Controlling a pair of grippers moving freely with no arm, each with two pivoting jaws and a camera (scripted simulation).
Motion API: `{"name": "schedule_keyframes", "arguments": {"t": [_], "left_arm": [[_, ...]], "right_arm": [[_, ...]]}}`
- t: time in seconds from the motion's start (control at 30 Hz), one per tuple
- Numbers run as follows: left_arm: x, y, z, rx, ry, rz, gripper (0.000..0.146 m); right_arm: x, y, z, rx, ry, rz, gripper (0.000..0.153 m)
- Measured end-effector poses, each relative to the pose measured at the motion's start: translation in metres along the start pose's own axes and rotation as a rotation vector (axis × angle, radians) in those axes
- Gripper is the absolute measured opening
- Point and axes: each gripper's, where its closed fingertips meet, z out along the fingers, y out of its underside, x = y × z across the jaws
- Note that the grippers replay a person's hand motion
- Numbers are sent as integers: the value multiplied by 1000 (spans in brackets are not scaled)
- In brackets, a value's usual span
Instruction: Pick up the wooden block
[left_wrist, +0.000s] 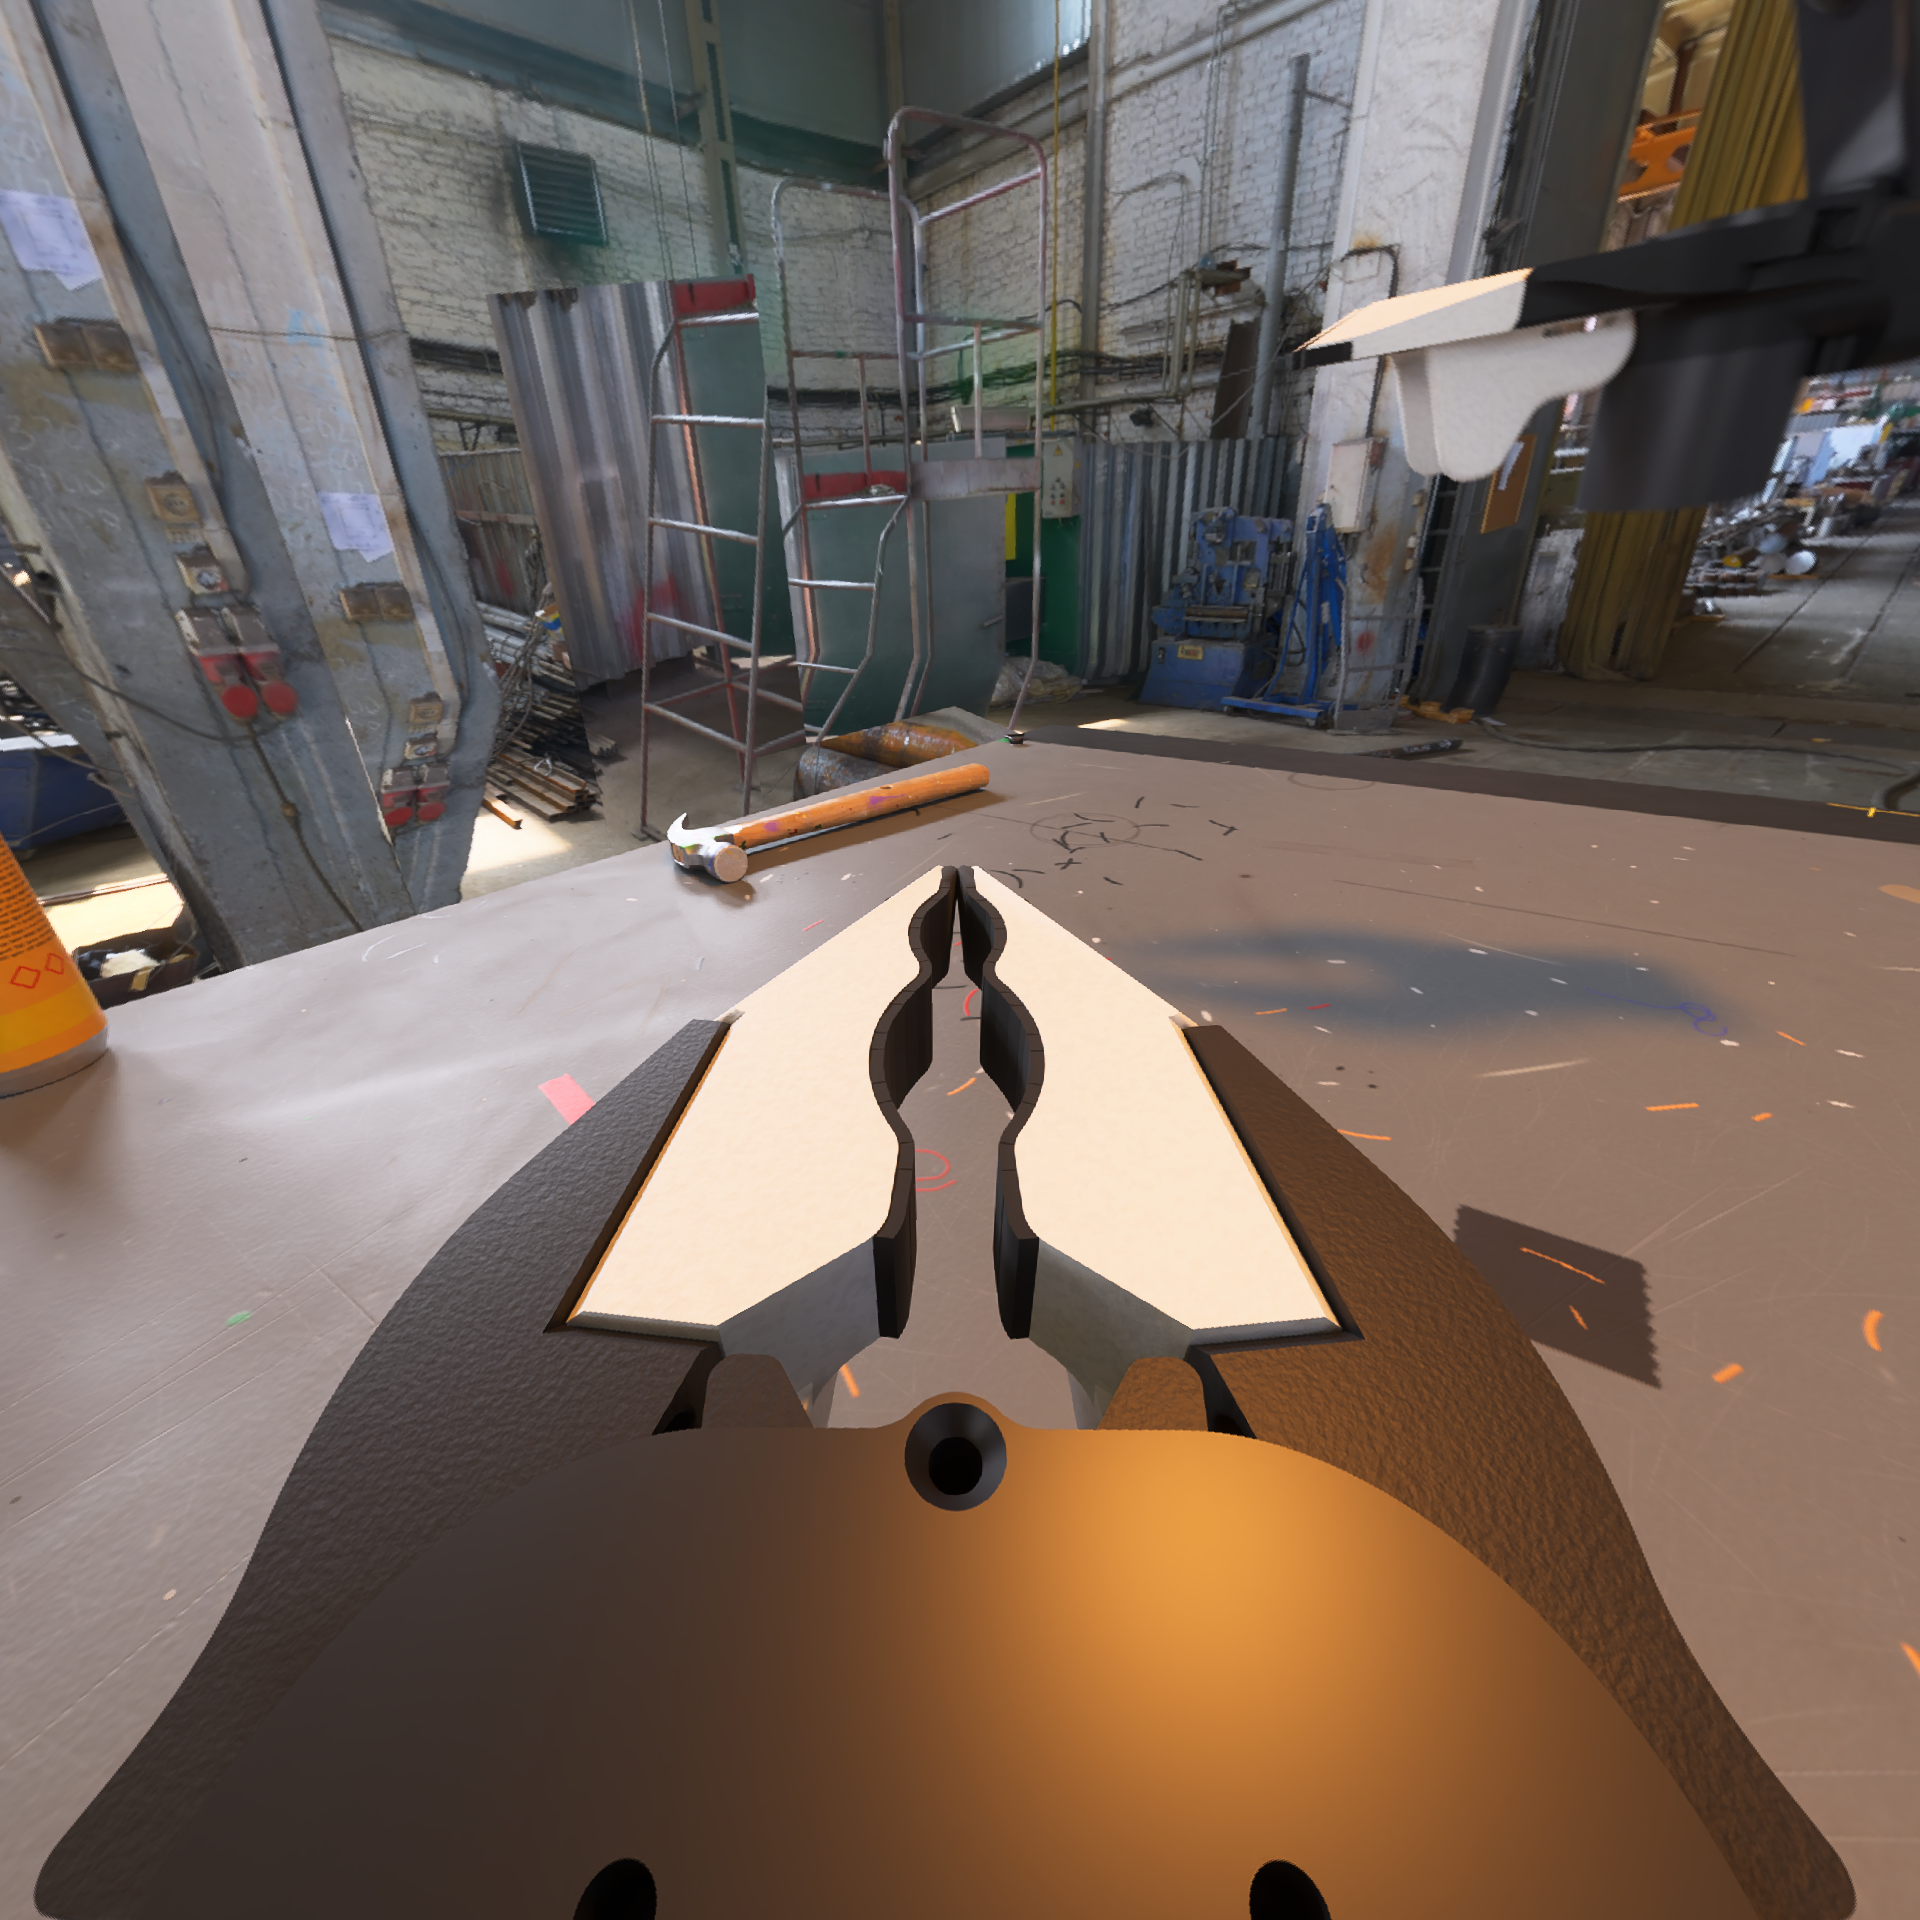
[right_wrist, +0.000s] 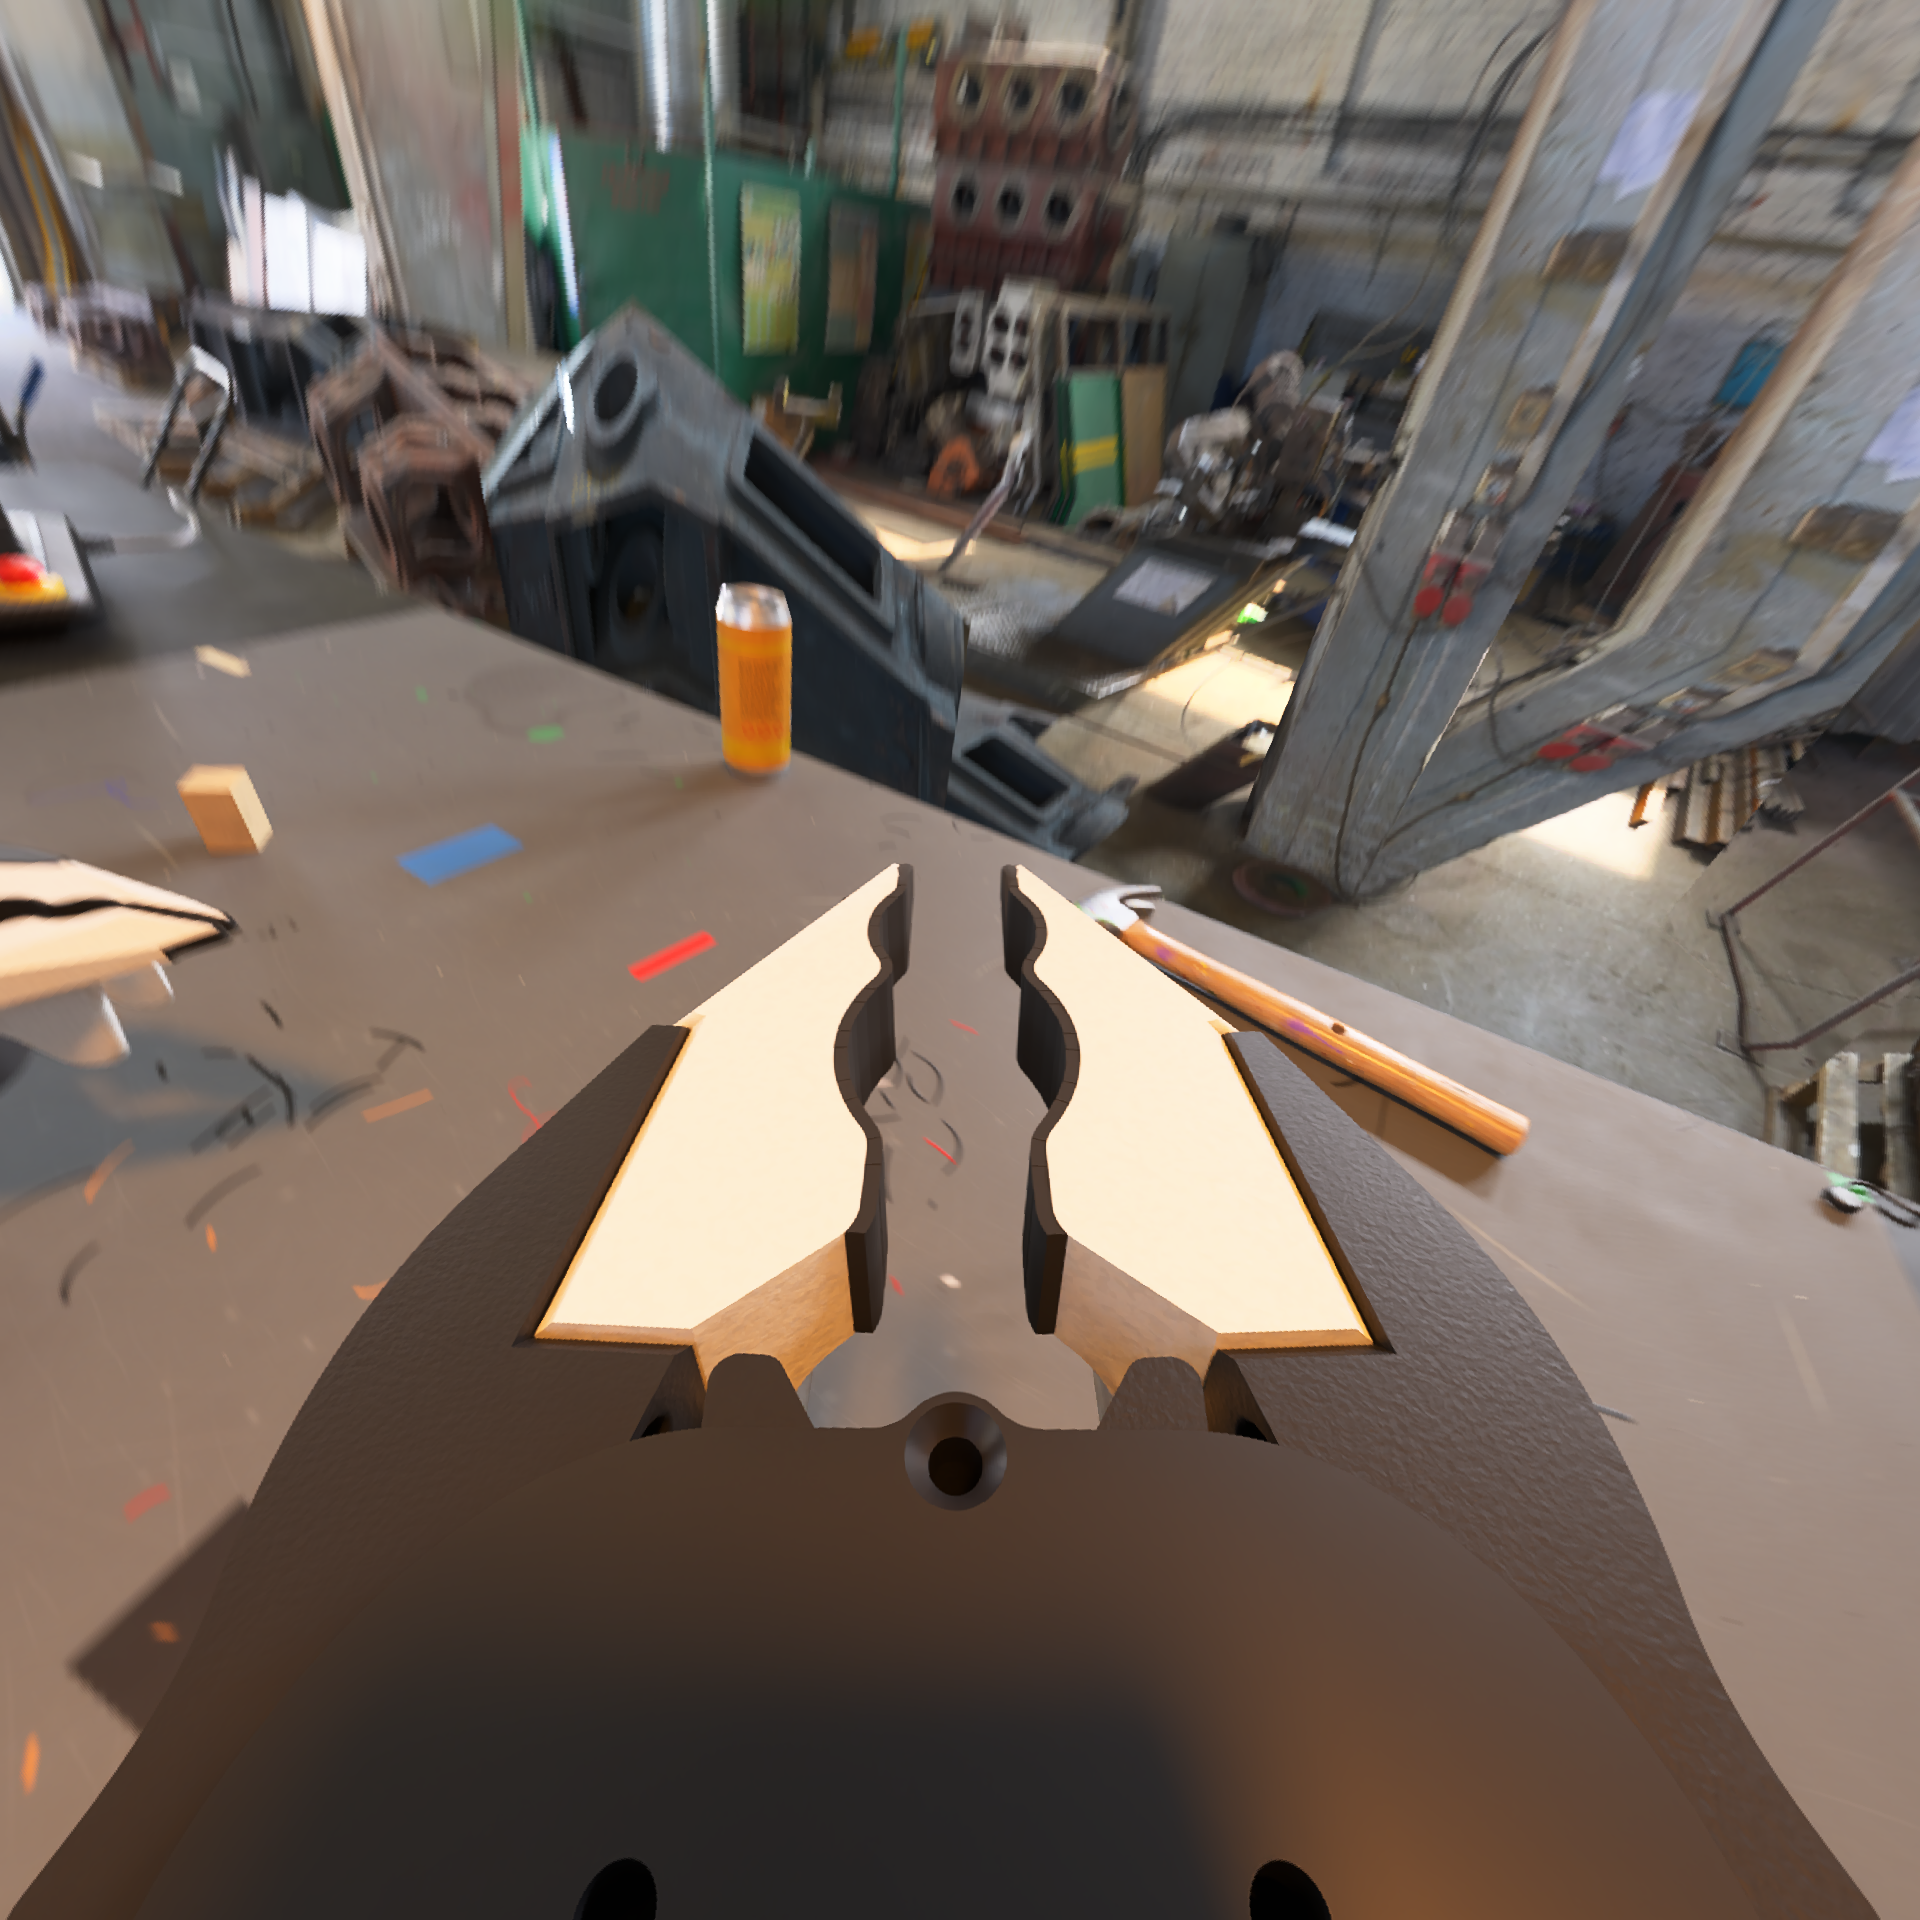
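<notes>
The wooden block (right_wrist: 224, 808), small and pale, lies on the brown table at the far left of the right wrist view; it does not show in the left wrist view. My left gripper (left_wrist: 957, 878) is shut and empty, fingertips touching, low over the table. My right gripper (right_wrist: 956, 883) is open by a narrow gap and empty, above the table, well to the right of the block. The right gripper also shows high at the upper right of the left wrist view (left_wrist: 1455, 343). The left gripper's fingers (right_wrist: 94, 925) show at the left edge of the right wrist view.
A hammer (left_wrist: 831, 821) with a wooden handle lies near the table's far edge; it also shows in the right wrist view (right_wrist: 1320, 1034). An orange can (right_wrist: 754, 681) stands near the far edge, also at the left edge of the left wrist view (left_wrist: 31, 987). The brown table (left_wrist: 1455, 1091) drops off to a workshop floor.
</notes>
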Motion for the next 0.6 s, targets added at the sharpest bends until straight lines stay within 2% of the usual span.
{"name": "schedule_keyframes", "arguments": {"t": [0.13,0.27,0.47,0.6], "left_arm": [[-5,-2,-2,4,-18,0,0],[-9,-3,-4,7,-33,6,0],[-13,-7,-8,-12,-27,-24,0],[-20,-32,-14,4,-33,-19,0]], "right_arm": [[-41,12,2,111,96,95,0],[-69,41,11,136,180,188,0],[-94,85,27,141,153,180,0],[-99,93,31,127,123,160,0]]}}
